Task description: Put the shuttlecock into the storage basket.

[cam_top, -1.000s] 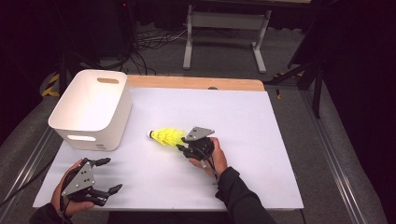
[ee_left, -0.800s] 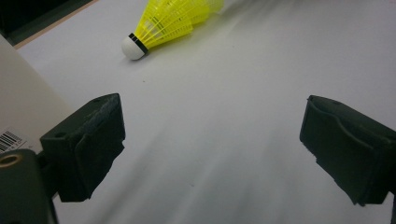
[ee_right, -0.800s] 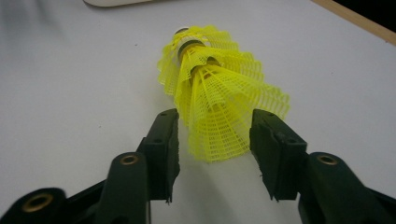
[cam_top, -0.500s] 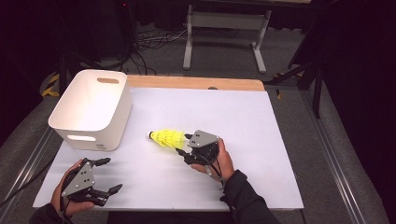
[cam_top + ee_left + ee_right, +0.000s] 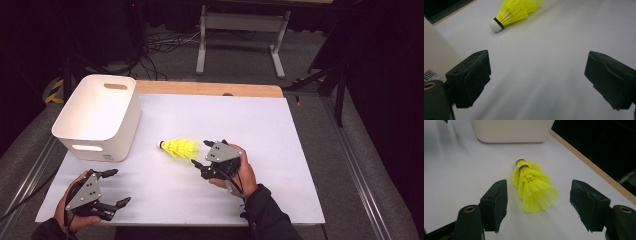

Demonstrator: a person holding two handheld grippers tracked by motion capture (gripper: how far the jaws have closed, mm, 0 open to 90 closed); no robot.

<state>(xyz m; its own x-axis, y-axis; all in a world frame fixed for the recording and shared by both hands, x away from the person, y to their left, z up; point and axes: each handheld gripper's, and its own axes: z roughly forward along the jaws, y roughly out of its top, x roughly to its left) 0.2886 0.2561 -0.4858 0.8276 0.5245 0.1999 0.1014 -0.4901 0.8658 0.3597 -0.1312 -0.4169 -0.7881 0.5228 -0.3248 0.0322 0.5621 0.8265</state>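
A stack of yellow shuttlecocks (image 5: 179, 148) lies on its side on the white table top (image 5: 280, 150), cork end toward the white bin (image 5: 95, 147). My right gripper (image 5: 201, 153) sits just behind the skirt end, and its jaws have just been opening. In the right gripper view the shuttlecocks (image 5: 534, 187) lie in front of the wide jaws, touching neither pad of the right gripper (image 5: 538, 202). My left gripper (image 5: 120, 186) rests open near the front left corner. In the left gripper view the left gripper (image 5: 536, 72) holds nothing, and the shuttlecocks (image 5: 514, 11) lie far ahead.
The white bin with handle slots stands at the table's back left; its wall (image 5: 434, 57) is beside my left jaw and its base (image 5: 511, 130) lies beyond the shuttlecocks. A wooden strip (image 5: 210, 89) edges the far side. A metal stand (image 5: 240, 22) is on the floor behind.
My right gripper has opened its jaws and drawn back and up, away from the skirt end of the shuttlecocks, which stay on the table. The left gripper has kept still.
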